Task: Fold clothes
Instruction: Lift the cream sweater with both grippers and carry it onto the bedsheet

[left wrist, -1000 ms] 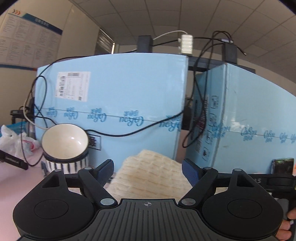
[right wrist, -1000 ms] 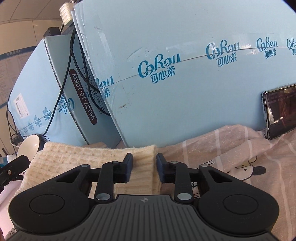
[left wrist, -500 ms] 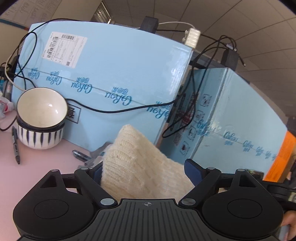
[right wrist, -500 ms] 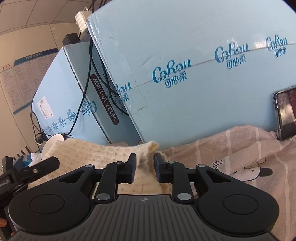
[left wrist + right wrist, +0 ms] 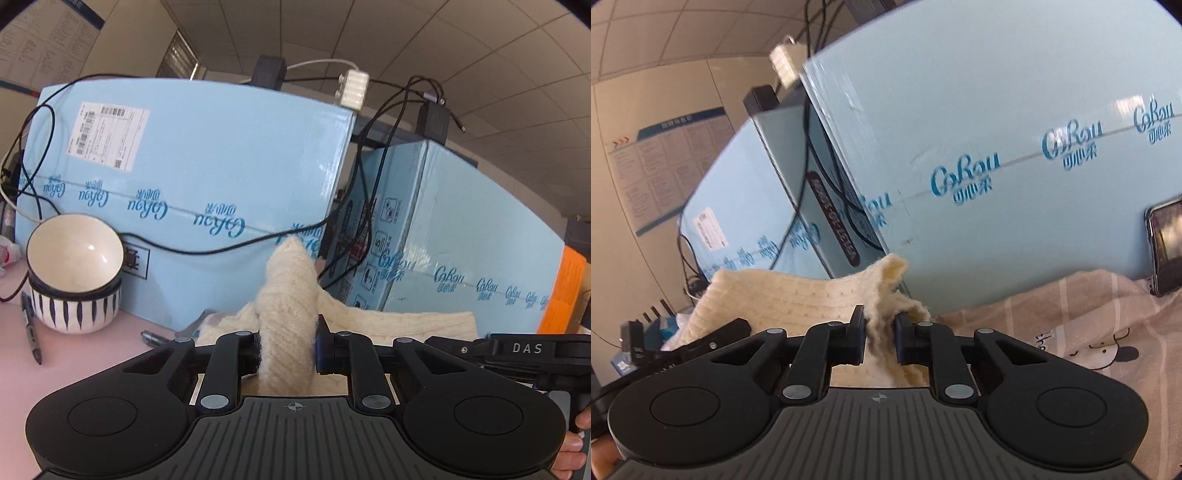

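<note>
Gripping is seen at both ends of the cream knit garment (image 5: 286, 317). The left gripper (image 5: 287, 349) is closed on a thick bunched fold of the knit, which is pinched between the two fingers and stands up past them in a rounded peak. The right gripper (image 5: 880, 338) is closed on a thinner, frayed edge of the same garment (image 5: 798, 299), with a small corner sticking up just beyond the fingertips.

Landmark taken: the large light-blue carton (image 5: 207, 184) printed with blue lettering.

- Garment — held just in front of the carton's lower edge; in the left wrist view its remaining length is seen trailing to the right along the carton's base, toward the second blue carton (image 5: 461, 240).
- Two stacked bowls (image 5: 75, 273), white inside and black-striped outside — set against the carton's lower left, on the pink table surface (image 5: 92, 354).
- A black pen (image 5: 31, 328) is laid on the table to the left of the bowls, farther from the carton.
- Black cables (image 5: 221, 251) are draped across the carton's face.
- A white shipping label (image 5: 107, 134) is stuck to the carton's upper left.

In the right wrist view a pink striped cloth (image 5: 1071, 325) with a cartoon print is spread below the second carton (image 5: 997, 166), and a phone (image 5: 1165, 247) is propped against that carton's right side.
</note>
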The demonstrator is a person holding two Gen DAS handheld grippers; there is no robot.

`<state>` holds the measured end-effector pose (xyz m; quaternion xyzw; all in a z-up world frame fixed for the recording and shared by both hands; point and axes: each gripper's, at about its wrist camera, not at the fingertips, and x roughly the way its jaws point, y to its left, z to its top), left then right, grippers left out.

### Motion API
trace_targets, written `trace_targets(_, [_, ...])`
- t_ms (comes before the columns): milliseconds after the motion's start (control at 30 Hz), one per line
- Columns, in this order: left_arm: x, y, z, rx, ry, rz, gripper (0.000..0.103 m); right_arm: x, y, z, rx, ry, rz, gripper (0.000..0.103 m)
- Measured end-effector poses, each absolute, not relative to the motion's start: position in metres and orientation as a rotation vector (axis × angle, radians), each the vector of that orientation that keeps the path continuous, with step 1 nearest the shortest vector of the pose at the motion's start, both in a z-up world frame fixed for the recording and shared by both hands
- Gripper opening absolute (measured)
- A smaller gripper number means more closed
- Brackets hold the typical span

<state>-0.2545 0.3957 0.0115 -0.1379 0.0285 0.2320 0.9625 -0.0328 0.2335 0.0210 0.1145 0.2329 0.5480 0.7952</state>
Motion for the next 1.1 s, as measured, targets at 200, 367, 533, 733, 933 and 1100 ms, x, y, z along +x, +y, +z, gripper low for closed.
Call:
trace_targets(200, [-0.279, 0.349, 0.034, -0.197, -0.144, 0.324, 0.019, -0.058, 0.156, 0.073, 0.364, 0.312, 1.224, 0.014])
trace_targets(367, [-0.274, 0.306, 0.059, -0.186, -0.203, 0.173, 0.019, -0.063, 0.089, 0.105, 0.357, 0.174, 1.213, 0.013])
trace_targets(533, [-0.231, 0.257, 0.081, -0.132, -0.173, 0.024, 0.019, -0.041, 0.017, 0.110, 0.381, 0.130, 1.061, 0.013])
trace_targets(733, [-0.159, 0.194, 0.083, -0.110, -0.128, -0.147, 0.019, -0.029, -0.065, 0.111, 0.349, 0.040, 0.852, 0.013])
trace_targets(933, [-0.104, 0.148, 0.054, -0.047, 0.036, -0.357, 0.023, -0.036, -0.133, 0.087, 0.232, 0.016, 0.689, 0.013])
trace_targets(1100, [-0.097, 0.130, 0.019, 0.058, 0.224, -0.508, 0.024, -0.055, -0.165, 0.036, 0.115, 0.102, 0.682, 0.013])
